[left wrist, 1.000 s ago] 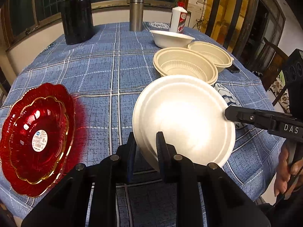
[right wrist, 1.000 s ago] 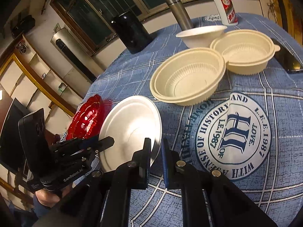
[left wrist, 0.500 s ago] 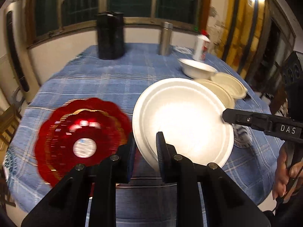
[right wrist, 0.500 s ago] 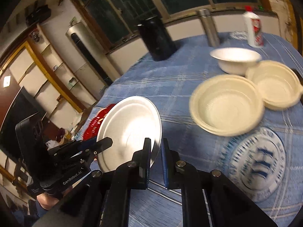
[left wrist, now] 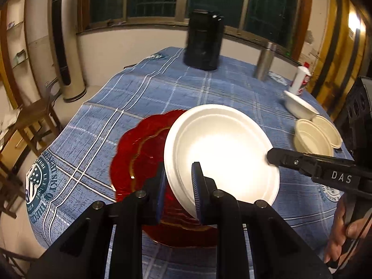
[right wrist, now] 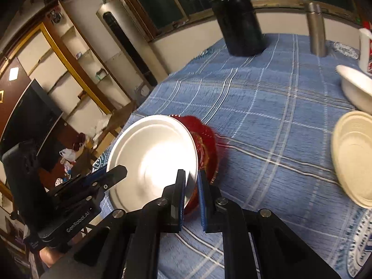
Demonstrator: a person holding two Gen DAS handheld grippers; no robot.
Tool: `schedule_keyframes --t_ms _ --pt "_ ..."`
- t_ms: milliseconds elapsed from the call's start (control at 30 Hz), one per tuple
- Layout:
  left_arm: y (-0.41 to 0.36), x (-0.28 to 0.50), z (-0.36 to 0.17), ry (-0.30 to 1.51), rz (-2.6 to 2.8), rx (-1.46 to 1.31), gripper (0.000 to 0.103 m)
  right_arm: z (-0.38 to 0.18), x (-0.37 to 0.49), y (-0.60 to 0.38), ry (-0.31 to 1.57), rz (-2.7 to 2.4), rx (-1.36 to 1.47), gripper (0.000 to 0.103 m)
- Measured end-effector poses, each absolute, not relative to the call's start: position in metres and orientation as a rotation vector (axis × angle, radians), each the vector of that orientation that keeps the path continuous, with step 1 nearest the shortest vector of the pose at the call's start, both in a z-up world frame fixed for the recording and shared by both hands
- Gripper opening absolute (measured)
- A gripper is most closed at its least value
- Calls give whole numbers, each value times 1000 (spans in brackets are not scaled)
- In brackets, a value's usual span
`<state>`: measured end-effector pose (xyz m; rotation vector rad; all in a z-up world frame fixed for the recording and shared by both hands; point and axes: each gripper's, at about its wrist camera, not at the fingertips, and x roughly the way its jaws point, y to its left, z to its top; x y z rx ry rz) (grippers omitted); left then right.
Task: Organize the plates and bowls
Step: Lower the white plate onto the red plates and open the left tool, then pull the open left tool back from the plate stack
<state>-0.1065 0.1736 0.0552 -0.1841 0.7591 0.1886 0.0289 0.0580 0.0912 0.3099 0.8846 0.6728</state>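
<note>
A white plate [left wrist: 220,153] hangs tilted above a red scalloped plate [left wrist: 137,153] that lies on the blue checked tablecloth. My left gripper [left wrist: 179,170] is shut on the white plate's near rim. My right gripper [right wrist: 191,174] is shut on the opposite rim of the white plate [right wrist: 151,155], and its tip [left wrist: 270,157] shows from the side in the left wrist view. The red plate [right wrist: 208,139] is partly hidden beneath. A white bowl [left wrist: 300,107] and two cream bowls [left wrist: 311,141] sit far right.
A black canister [left wrist: 203,44], a steel flask [left wrist: 264,61] and a white bottle [left wrist: 301,81] stand along the table's far side. A wooden chair [left wrist: 30,121] stands off the table's left edge. A hand [left wrist: 341,239] grips the right tool.
Both grippers carried the white plate leftward from beside the cream bowls to above the red plate. The bowls now lie far to the right.
</note>
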Motion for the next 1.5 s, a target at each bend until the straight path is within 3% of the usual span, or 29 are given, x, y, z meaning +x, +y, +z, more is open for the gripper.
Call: schedule_keyframes --t_ms 667,967,1500 --pt "203 -98 29 803 220 -257 19 71 50 88 950 656 277 14" --pt "212 -107 38 783 269 -261 19 76 48 79 936 663 293 23" --pt "167 -114 77 714 197 -174 19 88 31 9 874 653 405 23"
